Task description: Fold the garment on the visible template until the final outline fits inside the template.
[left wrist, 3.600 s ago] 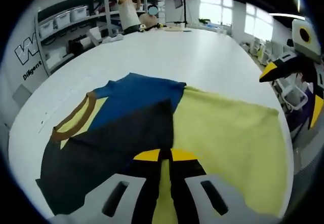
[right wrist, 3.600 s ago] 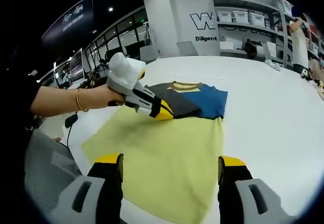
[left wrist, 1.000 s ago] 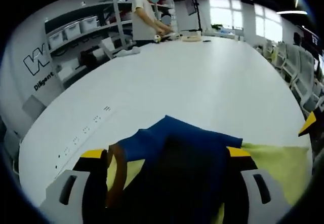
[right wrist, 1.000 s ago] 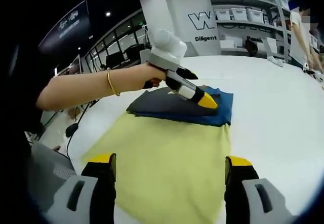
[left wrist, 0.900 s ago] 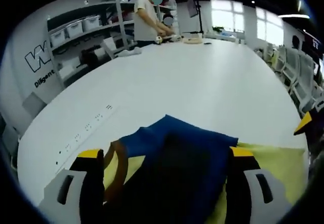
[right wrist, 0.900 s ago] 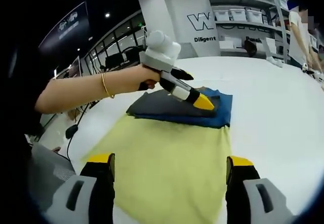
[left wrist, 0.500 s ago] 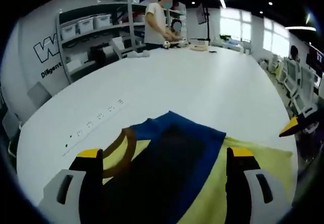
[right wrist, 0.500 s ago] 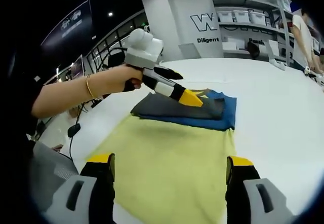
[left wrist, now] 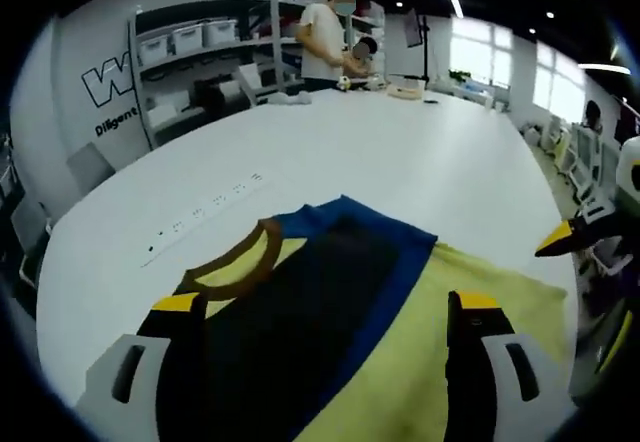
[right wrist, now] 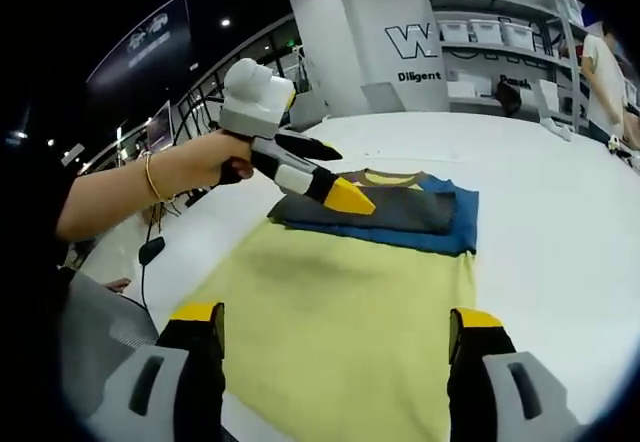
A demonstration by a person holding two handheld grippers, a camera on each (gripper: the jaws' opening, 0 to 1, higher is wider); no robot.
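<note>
Shelving (left wrist: 200, 47) with storage bins is seen along the far wall, and a person (left wrist: 330, 37) stands at the table's far end. The folded garment (right wrist: 385, 212), dark grey over blue, lies at the far end of the yellow template (right wrist: 350, 312) on the white table (right wrist: 560, 222). The left gripper (right wrist: 335, 194) is held above the garment's near edge, jaws spread and empty; the right gripper (right wrist: 335, 347) is likewise spread. The template's near edge is cut off behind the jaws.
</note>
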